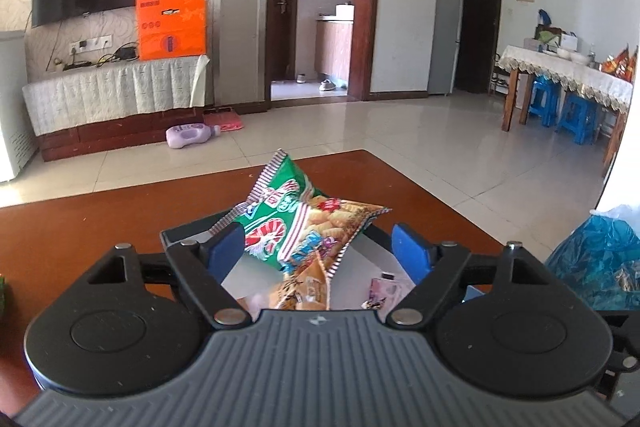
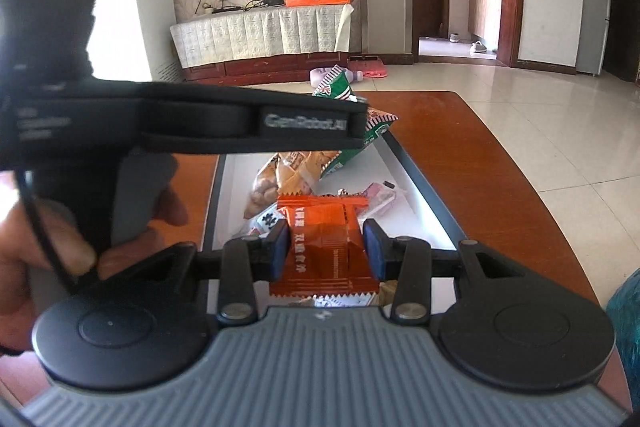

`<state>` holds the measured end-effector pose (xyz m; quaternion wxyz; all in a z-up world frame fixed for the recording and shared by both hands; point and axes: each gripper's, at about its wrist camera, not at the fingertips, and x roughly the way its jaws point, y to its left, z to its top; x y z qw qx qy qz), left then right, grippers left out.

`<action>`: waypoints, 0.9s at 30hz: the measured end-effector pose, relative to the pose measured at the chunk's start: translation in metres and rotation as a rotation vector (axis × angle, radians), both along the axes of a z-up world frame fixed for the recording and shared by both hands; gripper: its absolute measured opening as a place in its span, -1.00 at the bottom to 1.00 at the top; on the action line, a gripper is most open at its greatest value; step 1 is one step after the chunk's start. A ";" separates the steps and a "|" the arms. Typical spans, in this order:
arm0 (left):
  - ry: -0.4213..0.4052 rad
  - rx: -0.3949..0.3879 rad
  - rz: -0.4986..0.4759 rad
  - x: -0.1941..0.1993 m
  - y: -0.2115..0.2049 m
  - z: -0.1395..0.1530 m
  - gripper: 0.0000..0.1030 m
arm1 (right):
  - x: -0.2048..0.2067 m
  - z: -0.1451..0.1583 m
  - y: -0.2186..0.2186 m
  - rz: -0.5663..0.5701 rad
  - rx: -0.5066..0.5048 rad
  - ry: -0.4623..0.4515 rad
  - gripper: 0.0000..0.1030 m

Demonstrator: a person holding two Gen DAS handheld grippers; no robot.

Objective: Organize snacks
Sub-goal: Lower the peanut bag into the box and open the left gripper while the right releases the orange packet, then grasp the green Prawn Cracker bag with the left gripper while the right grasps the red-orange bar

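Observation:
A black-rimmed white tray (image 1: 372,259) (image 2: 416,187) sits on the brown table (image 1: 80,235) (image 2: 480,167) and holds several snack packets. My left gripper (image 1: 320,251) is open above the tray; a green-and-orange snack bag (image 1: 296,223) (image 2: 340,91) lies between its blue pads without being pinched. My right gripper (image 2: 328,247) is shut on an orange snack packet (image 2: 324,247) and holds it over the tray's near end. The left gripper's body (image 2: 200,123) crosses the right wrist view and hides part of the tray.
A blue plastic bag (image 1: 596,263) lies at the table's right edge. Small packets (image 1: 380,293) (image 2: 280,183) lie in the tray. Beyond the table are tiled floor, a TV cabinet with an orange box (image 1: 172,27), and a dining table with blue stools (image 1: 560,107).

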<state>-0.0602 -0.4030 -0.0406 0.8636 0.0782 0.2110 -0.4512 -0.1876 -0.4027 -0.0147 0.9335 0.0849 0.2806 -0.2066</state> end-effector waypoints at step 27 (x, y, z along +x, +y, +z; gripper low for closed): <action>-0.112 0.019 0.143 0.011 0.112 0.023 0.73 | 0.006 0.012 0.053 0.055 -0.111 -0.088 0.24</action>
